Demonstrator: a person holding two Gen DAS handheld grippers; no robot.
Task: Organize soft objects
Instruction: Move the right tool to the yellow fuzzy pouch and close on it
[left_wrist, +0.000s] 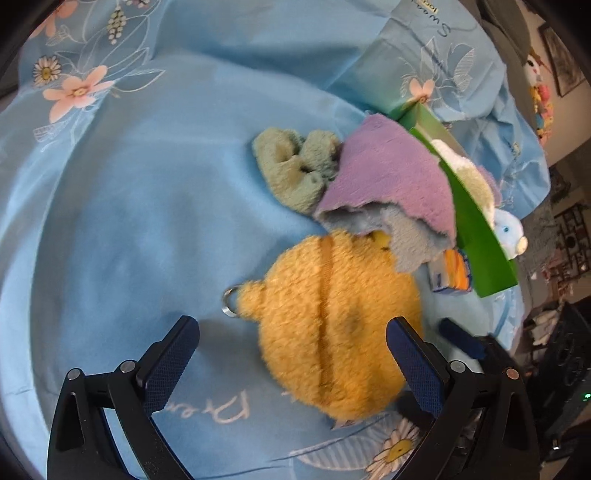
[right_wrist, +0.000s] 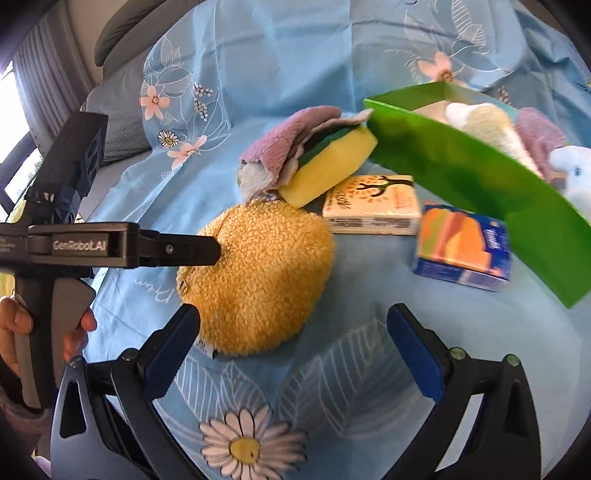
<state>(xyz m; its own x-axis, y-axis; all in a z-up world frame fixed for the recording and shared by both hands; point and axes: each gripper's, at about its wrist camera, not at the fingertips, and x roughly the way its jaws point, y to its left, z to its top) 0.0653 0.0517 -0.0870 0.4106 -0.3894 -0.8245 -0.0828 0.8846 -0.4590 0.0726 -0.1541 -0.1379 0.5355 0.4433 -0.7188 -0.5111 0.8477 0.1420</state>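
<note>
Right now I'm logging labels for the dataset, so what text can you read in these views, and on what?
"GenRobot.AI": on the arm of the left claw.
Smaller print beside it: too small to read.
White script on the blue bedsheet: partly hidden, not readable for sure.
White tissue pack: print blurred.
Orange and blue box: print too blurred.

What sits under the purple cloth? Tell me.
A yellow sponge with a dark green top pokes out from under the purple cloth, beside a bluish-grey cloth. Anything deeper is covered.
</note>
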